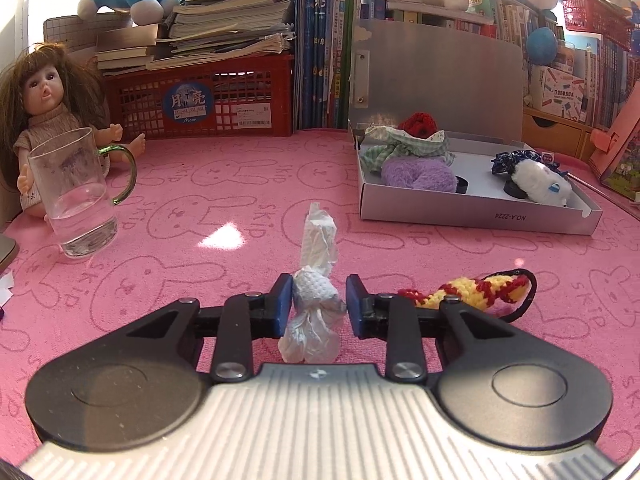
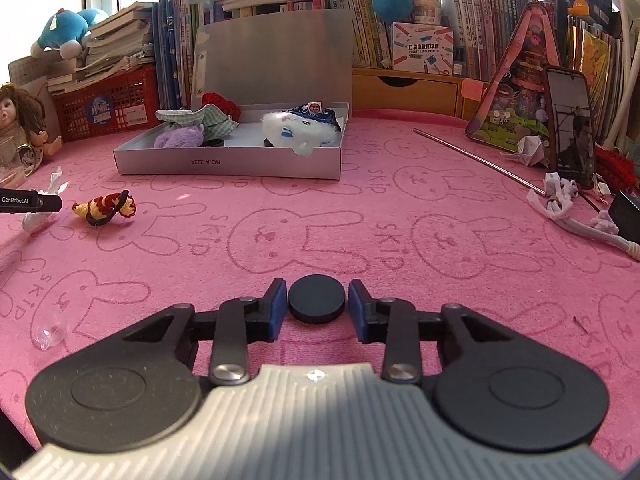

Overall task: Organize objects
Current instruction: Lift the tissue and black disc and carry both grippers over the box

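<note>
Crumpled tissue is lying lengthwise on the pink cloth, pointing away toward the grey box; left gripper is clamping it. Right gripper is clamping a flat black disc.

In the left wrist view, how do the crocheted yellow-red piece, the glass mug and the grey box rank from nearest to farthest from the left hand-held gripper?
Measured from the left hand-held gripper:
1. Crocheted yellow-red piece, just to its right on the pink cloth.
2. Glass mug, farther off on the left, in front of the doll.
3. Grey box, ahead on the right; its near wall looks about as far as the mug, so I cannot rank these two firmly.
</note>
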Available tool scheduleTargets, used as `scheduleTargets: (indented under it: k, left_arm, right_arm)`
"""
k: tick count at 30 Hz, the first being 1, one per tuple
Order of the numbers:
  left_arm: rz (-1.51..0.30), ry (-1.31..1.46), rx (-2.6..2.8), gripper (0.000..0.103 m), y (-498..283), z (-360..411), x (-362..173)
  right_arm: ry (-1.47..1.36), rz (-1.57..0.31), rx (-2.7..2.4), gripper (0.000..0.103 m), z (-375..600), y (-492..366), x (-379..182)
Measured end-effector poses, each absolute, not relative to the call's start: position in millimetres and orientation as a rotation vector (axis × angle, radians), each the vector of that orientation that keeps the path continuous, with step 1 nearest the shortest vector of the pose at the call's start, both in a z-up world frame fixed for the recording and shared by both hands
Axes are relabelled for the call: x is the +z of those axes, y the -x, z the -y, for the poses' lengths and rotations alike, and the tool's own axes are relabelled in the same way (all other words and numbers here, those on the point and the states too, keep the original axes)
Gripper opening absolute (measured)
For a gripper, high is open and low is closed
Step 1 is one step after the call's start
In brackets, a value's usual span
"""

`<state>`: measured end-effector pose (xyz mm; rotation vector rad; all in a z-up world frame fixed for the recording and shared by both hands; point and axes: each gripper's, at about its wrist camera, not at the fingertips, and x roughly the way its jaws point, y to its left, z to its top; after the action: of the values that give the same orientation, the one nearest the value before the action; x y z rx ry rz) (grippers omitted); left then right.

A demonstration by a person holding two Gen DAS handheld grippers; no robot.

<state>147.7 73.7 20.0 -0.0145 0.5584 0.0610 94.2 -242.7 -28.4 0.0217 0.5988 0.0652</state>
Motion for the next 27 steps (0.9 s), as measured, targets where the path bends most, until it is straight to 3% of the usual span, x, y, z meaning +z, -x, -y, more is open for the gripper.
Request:
scheduleTargets:
  k: [27]
  left_arm:
    - [-0.593,-0.012,0.045,0.035,-159,-66,9]
  right_arm:
    - [-0.065,-0.598,0.072,0.036,236,-100,-25]
